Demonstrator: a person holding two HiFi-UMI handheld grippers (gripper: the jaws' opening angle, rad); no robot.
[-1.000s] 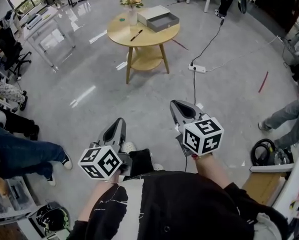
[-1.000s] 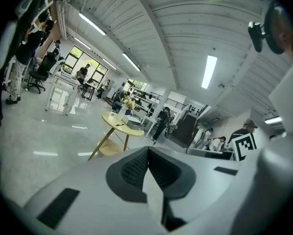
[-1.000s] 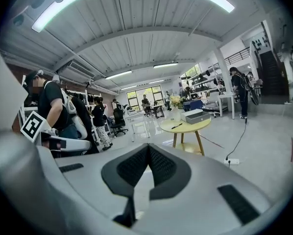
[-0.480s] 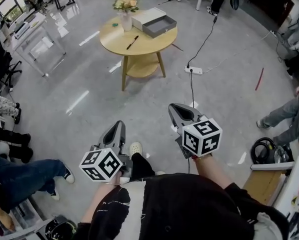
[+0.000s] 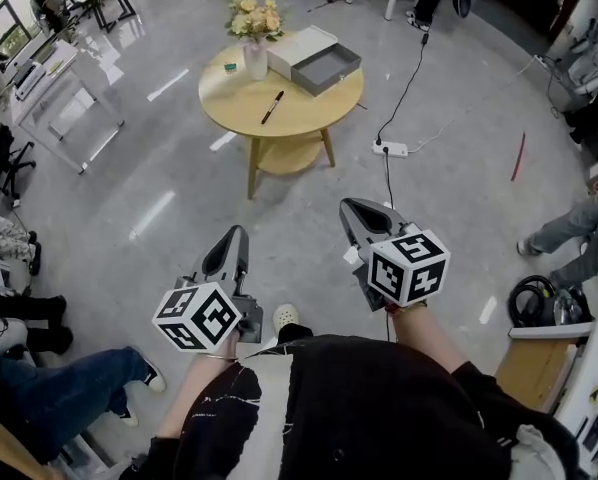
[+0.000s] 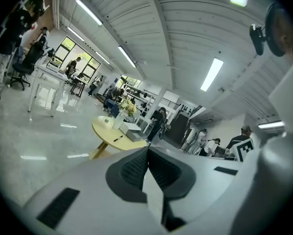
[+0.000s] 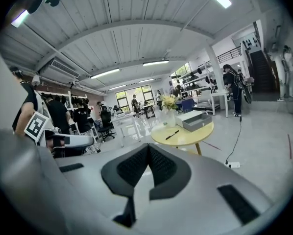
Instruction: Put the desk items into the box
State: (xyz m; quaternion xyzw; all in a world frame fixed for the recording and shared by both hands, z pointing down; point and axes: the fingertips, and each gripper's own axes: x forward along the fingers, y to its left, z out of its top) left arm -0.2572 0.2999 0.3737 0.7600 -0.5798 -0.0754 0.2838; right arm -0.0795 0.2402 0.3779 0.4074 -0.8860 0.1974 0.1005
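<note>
Both closed and empty: left gripper [image 5: 235, 240], right gripper [image 5: 354, 211] | step: walk up to round yellow wooden table [image 5: 299, 118] | you open jaws early, aim at thin black pen [image 5: 272, 106] near grey rectangular box [image 5: 325, 68]

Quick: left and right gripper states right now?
Left gripper: closed, holding nothing.
Right gripper: closed, holding nothing.

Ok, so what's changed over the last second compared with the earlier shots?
The person has stepped slightly closer to the round table; it sits lower and a bit larger in the head view. Nothing was picked up or let go. The left gripper and right gripper stay shut and empty, held low; the pen, box and vase lie untouched on the table.
</note>
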